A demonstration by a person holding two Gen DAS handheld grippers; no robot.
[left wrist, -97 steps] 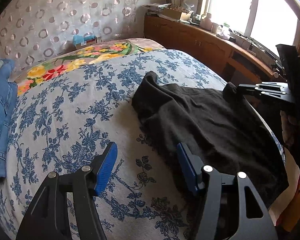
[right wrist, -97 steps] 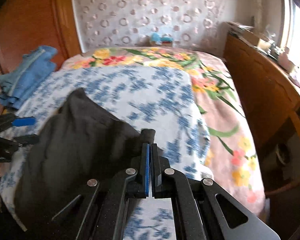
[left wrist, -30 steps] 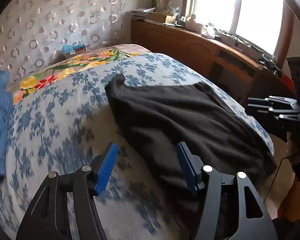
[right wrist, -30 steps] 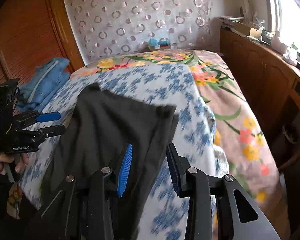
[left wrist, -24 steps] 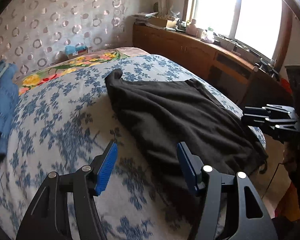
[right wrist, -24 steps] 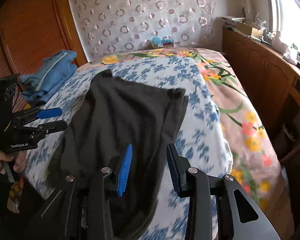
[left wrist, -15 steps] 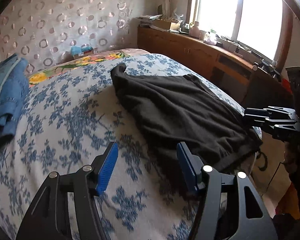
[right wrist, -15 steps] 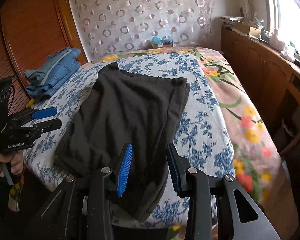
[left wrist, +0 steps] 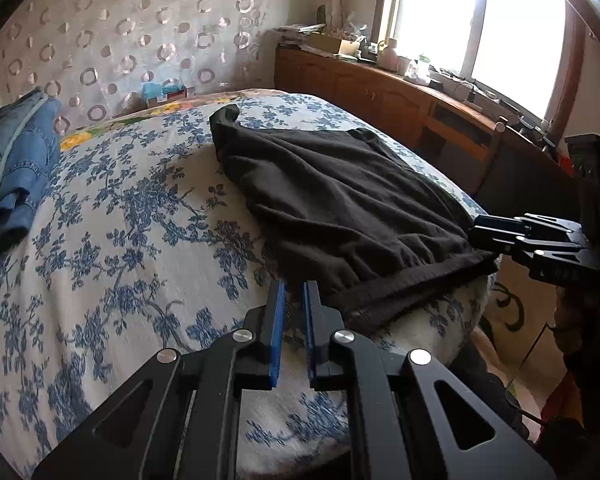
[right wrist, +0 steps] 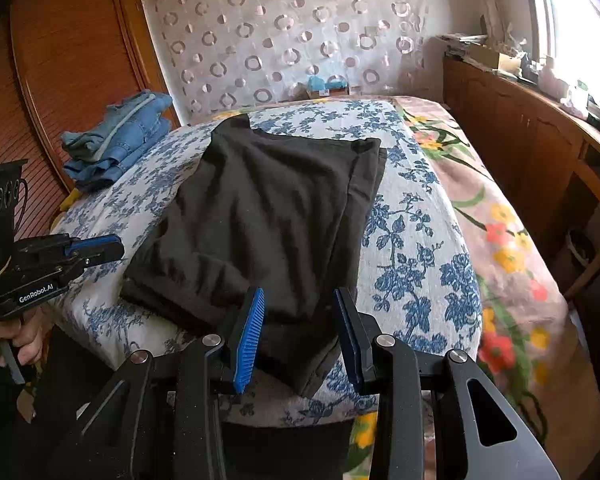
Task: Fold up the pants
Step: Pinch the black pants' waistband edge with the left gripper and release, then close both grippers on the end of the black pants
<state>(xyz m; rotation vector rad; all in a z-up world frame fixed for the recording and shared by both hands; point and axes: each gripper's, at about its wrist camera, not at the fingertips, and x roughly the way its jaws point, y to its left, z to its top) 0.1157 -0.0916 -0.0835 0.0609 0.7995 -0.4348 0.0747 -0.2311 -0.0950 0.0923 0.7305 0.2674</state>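
The black pants point(left wrist: 340, 200) lie folded flat on the blue-flowered bedsheet point(left wrist: 120, 220), waistband toward me at the bed's near edge. My left gripper point(left wrist: 294, 292) hovers just left of the waistband corner. Its jaws are closing, with only a narrow slit left and nothing between them. In the right wrist view the pants point(right wrist: 268, 208) stretch away from my right gripper point(right wrist: 300, 300), which stands open above the near right corner without pressing it. The left gripper point(right wrist: 120, 250) shows there beside the pants' left edge, and the right gripper point(left wrist: 474, 236) shows in the left wrist view at the right corner.
A pile of blue jeans point(right wrist: 116, 140) lies at the bed's far left. A wooden cabinet point(right wrist: 520, 140) runs under the window along the right. A flowered pink blanket point(right wrist: 500, 220) covers the right side. A hand point(right wrist: 4, 344) holds the left gripper's handle.
Both grippers have drawn back toward the near edge of the bed, leaving the pants lying flat. The left jaws went from wide apart to almost together. The right jaws kept their width.
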